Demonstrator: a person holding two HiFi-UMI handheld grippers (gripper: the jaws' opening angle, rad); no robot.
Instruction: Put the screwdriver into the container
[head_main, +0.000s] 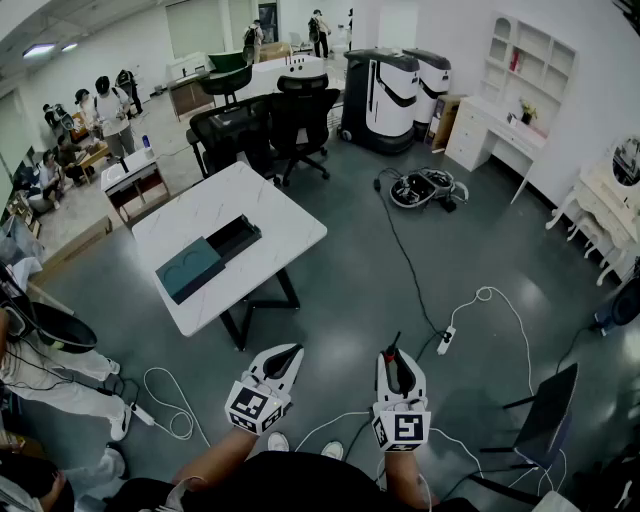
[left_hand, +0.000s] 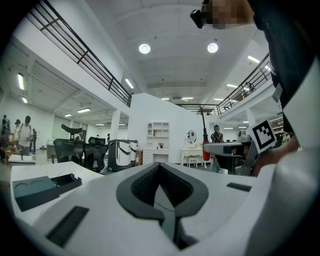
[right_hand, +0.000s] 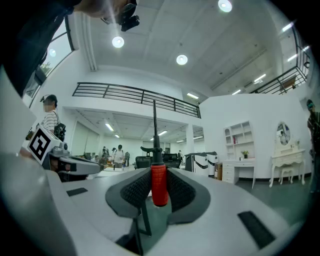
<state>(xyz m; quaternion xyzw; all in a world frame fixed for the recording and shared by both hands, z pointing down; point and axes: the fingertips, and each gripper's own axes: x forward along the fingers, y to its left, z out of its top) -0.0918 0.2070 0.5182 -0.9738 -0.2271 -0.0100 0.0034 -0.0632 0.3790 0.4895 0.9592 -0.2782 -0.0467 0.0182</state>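
Note:
My right gripper (head_main: 394, 360) (right_hand: 153, 174) is held level in front of me, shut on the screwdriver. Its red handle (right_hand: 159, 185) is pinched between the dark ribbed pads, and the thin black shaft (right_hand: 154, 125) stands up out of the jaws. The screwdriver (head_main: 395, 362) also shows in the head view. My left gripper (head_main: 286, 358) (left_hand: 159, 167) hangs beside it, its tips together with nothing in them. The container (head_main: 204, 260) (left_hand: 36, 187), a dark teal box with a black open end, lies on the white table (head_main: 270, 205) ahead to the left, well away from both grippers.
Black office chairs (head_main: 272, 120) stand behind the table, and two white-and-black machines (head_main: 396, 85) beyond them. A power strip (head_main: 447, 340) with cables lies on the grey floor ahead of my right gripper. A black chair (head_main: 550, 412) is at my right. People sit and stand at far left.

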